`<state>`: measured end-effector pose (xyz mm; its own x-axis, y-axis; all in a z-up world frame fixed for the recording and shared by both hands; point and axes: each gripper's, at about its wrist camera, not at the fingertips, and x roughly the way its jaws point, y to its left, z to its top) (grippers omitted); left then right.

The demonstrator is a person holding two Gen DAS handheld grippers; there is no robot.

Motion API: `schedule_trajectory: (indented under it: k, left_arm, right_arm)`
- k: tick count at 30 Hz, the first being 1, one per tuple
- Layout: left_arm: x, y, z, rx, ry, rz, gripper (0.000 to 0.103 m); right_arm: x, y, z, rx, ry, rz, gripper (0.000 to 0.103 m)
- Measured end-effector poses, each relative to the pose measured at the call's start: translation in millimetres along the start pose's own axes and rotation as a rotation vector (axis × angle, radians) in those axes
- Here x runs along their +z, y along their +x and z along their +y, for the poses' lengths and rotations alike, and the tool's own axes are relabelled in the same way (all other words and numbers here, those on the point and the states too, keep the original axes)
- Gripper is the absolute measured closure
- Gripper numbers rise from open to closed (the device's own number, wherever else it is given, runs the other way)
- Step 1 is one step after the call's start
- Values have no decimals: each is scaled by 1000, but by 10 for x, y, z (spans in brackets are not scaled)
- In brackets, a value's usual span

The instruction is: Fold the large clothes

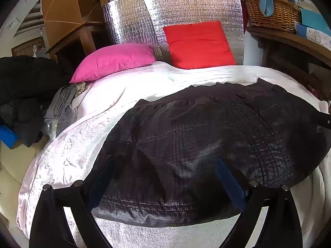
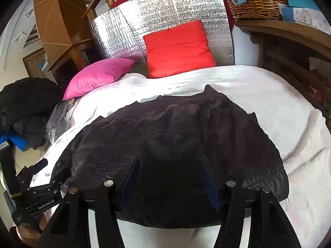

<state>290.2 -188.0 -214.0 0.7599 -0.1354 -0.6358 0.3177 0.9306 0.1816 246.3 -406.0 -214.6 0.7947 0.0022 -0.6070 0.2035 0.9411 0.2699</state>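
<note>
Surface: white bedspread (image 1: pixel 68 155) over a bed, silver foil panel (image 1: pixel 175 14) upright at the far end.
Cushions: pink pillow (image 1: pixel 115 60) far left of both tools, red cushion (image 2: pixel 178 49) leaning on the foil straight beyond them.
Shelf side: wicker basket (image 1: pixel 271 12) up on the far right.
Floor side: heap of dark clothes (image 1: pixel 26 91) left of the bed.
Garment: dark garment (image 1: pixel 206 128) spread flat on the bedspread, directly ahead of and under both tools.
Long axis: across both views, left to right; ribbed band toward the right in the left wrist view, 1 pointed corner toward the red cushion.
Left gripper (image 1: pixel 169 169): fingers apart over the near hem; grip on the cloth cannot be told.
Right gripper (image 2: pixel 169 171): fingers (image 2: pixel 209 179) apart, cloth between them; pinching or not, cannot tell.
</note>
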Motion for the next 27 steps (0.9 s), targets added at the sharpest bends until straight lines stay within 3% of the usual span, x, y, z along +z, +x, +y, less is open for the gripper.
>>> schedule_trajectory:
  k: [8,12,15,19,24,27]
  left_arm:
    - [3,-9,10,3,2,4,7]
    - [-20,35,91,-5,-18,51,7]
    - [-58,112,242,4,-60,111,7]
    - [-193,327,411,-4,-73,256,7]
    - [-236,155,844,-59,-218,247,7]
    - [-282,57,1175,-100,-311,245,7]
  right_arm:
    - [-2,4,-77,-30,3,11,40]
    - [-30,92,-242,-59,51,72,40]
    - [-108,249,-376,-82,68,168,42]
    - [-136,88,-364,-59,25,142,42]
    - [-92,-316,-636,-31,103,69,40]
    - [-34,-482,-995,-35,226,30,36]
